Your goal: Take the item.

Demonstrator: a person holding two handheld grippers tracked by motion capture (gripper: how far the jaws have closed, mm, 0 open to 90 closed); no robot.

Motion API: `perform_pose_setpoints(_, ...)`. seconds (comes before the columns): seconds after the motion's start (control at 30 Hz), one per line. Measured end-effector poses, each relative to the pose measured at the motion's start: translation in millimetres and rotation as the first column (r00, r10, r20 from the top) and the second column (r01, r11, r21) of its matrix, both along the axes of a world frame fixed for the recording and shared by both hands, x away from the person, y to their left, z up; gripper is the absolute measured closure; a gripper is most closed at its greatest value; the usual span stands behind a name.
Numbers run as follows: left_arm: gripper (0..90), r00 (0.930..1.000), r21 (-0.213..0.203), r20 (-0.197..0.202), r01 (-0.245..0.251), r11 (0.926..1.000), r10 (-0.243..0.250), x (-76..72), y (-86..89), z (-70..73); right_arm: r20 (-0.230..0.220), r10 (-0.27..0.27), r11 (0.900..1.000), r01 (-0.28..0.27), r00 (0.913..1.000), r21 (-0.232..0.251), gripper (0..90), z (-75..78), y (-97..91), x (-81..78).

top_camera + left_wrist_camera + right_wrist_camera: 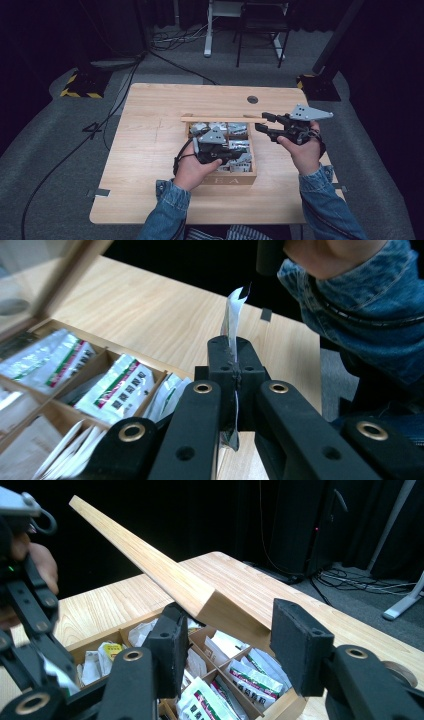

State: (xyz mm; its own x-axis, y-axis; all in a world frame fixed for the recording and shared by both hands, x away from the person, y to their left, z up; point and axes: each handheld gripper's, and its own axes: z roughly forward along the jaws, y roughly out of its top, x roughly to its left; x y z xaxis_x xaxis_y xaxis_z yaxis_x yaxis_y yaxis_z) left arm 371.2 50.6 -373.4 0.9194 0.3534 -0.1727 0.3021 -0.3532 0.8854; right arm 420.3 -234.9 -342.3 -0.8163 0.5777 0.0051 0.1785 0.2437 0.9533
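a dark room with cables on the grey floor surrounds a pale wooden bench (150, 150). on it sits a compartmented wooden box (227, 179) with its lid (165, 577) propped open, probably so both hands can get at the packets. the right hand-held gripper (264, 123) hangs beside the lid's right end; its jaws stand apart in its own view with nothing between them, though they may be as closed as they go. the left hand-held gripper (235, 365) is clenched on a thin white sachet (231, 315), held upright above the box. bare bench lies all round, well apart from the edges, so there is room to set it down.
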Motion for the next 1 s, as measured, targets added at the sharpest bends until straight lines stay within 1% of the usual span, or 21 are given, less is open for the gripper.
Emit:
perform_pose_setpoints(0.17,89.5,0.9988,-0.031,0.013,-0.046,0.9985,0.046,-8.2,22.7,5.0,-0.002,-0.002,1.0000,0.002,1.0000,0.002,50.1,-0.8,0.0,-0.7)
perform_pose_setpoints(0.23,89.5,0.9973,-0.035,0.024,-0.068,0.9970,0.069,-11.6,31.2,5.3,-0.004,-0.004,1.0000,0.004,1.0000,0.002,50.1,-0.9,0.1,-1.2)
perform_pose_setpoints(0.33,89.5,0.9959,-0.043,0.031,-0.084,0.9956,0.085,-14.9,40.4,4.8,-0.005,-0.006,1.0000,0.006,1.0000,0.001,50.1,-1.0,0.2,-1.7)
perform_pose_setpoints(0.5,89.5,0.9936,-0.043,0.042,-0.103,0.9938,0.105,-21.7,53.0,1.7,-0.006,-0.009,1.0000,0.009,0.9999,0.002,50.1,-1.4,0.6,-2.5)
perform_pose_setpoints(0.67,89.5,0.9907,-0.032,0.055,-0.123,0.9919,0.125,-26.3,66.5,3.9,-0.006,-0.017,0.9999,0.017,0.9998,-0.004,50.1,-1.3,1.2,-3.8)
perform_pose_setpoints(0.7,89.4,0.9896,-0.032,0.053,-0.132,0.9907,0.134,-27.3,69.9,3.5,-0.007,-0.017,0.9999,0.016,0.9998,-0.004,50.1,-1.4,1.2,-4.0)
perform_pose_setpoints(0.73,89.5,0.9871,-0.035,0.052,-0.150,0.9881,0.152,-28.0,76.6,3.1,-0.009,-0.017,0.9998,0.017,0.9998,-0.004,50.1,-1.7,1.1,-4.3)
perform_pose_setpoints(0.77,89.4,0.9871,-0.035,0.052,-0.150,0.9881,0.152,-28.0,76.6,3.1,-0.009,-0.017,0.9998,0.017,0.9998,-0.004,50.1,-1.7,1.1,-4.3)
perform_pose_setpoints(0.87,89.4,0.9820,-0.049,0.047,-0.181,0.9823,0.183,-29.1,89.0,3.8,-0.008,-0.019,0.9998,0.019,0.9998,-0.003,50.1,-1.6,1.2,-4.2)
perform_pose_setpoints(0.93,89.4,0.9792,-0.052,0.045,-0.195,0.9793,0.198,-30.1,95.0,4.5,-0.009,-0.019,0.9998,0.019,0.9998,-0.002,50.1,-1.6,1.2,-4.2)
perform_pose_setpoints(1.0,89.3,0.9749,-0.054,0.044,-0.216,0.9750,0.218,-30.7,100.0,5.1,-0.008,-0.018,0.9998,0.018,0.9998,-0.003,50.0,-1.8,1.2,-4.4)
